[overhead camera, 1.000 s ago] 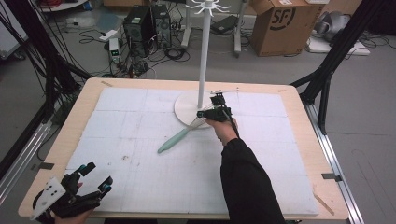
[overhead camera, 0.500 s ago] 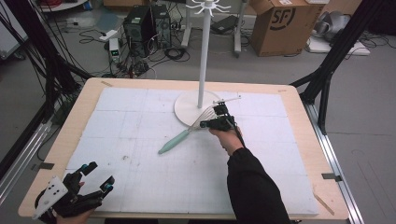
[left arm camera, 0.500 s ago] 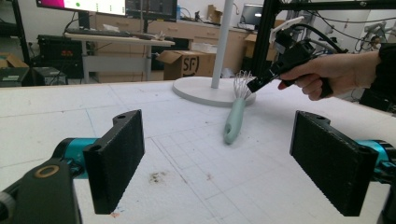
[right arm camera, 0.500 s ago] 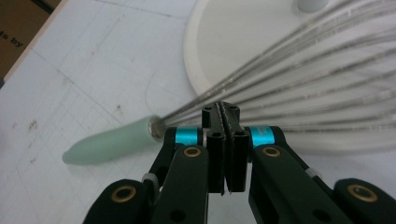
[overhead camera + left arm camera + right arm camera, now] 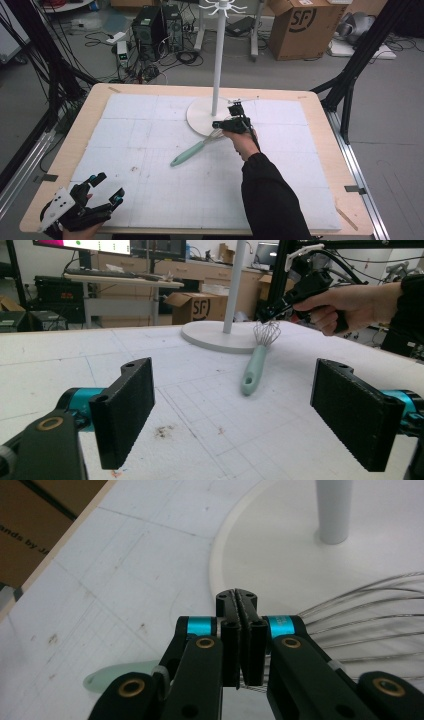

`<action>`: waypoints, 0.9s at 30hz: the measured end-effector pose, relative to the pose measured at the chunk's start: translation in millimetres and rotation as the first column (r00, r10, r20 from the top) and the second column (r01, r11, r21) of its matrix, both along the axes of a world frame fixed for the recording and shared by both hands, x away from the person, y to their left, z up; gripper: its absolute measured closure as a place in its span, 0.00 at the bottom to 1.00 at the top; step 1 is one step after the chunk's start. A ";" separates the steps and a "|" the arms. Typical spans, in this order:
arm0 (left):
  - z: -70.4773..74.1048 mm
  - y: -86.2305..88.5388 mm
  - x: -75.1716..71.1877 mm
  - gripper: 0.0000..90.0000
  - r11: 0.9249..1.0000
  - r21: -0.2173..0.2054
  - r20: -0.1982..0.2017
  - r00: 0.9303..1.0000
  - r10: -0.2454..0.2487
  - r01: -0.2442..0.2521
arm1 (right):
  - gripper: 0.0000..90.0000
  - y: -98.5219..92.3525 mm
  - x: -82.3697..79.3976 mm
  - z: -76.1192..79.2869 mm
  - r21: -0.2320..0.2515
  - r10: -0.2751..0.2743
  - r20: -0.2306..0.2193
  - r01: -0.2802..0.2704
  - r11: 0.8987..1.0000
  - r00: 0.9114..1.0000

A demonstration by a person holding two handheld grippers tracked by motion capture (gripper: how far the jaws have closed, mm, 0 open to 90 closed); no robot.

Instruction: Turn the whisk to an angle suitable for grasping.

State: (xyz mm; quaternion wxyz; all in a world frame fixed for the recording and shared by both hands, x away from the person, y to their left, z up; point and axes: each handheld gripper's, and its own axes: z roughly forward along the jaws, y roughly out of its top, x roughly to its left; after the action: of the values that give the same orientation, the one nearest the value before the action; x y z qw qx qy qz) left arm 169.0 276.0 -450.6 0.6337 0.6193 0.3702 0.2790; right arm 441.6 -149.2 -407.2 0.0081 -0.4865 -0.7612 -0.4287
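A whisk with a mint-green handle lies slantwise on the white mat in the high view, its wire head toward the round base of a white stand. My right gripper is at that wire head, held by a hand in a black sleeve. In the right gripper view its jaws are pressed together with thin whisk wires pinched low between the pads. The left gripper view shows the whisk farther off. My left gripper rests open at the near left corner, its pads wide apart and holding nothing.
The stand's tall white pole rises just behind the right hand, with hooks at its top. The white mat covers most of the wooden table. Black frame legs, cables, computers and a cardboard box stand on the floor beyond.
The right hand has shifted slightly toward the near side with its jaws staying closed at the whisk's wires. The whisk has hardly moved. The left gripper has kept still.
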 end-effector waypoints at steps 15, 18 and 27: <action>0.4 0.1 -0.9 0.20 1.000 -0.007 0.004 1.000 0.000 0.000 | 0.99 -5.4 -3.1 -5.4 -0.045 -0.021 -0.023 0.020 0.999 1.000; 0.4 -1.1 -0.4 0.20 1.000 -0.004 0.005 1.000 0.000 0.000 | 0.99 -6.5 -8.0 -7.0 -0.047 -0.012 -0.030 0.010 0.999 0.999; 0.5 -5.9 2.8 0.20 1.000 -0.001 0.006 1.000 -0.018 0.018 | 0.97 -10.7 -22.8 -7.6 -0.092 0.001 -0.069 -0.007 0.996 0.998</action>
State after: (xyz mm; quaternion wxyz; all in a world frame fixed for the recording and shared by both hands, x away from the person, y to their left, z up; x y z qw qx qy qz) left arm 171.7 270.1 -450.1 0.6376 0.6215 0.3626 0.2750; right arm 418.8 -159.8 -414.8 0.0124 -0.4994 -0.7805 -0.3760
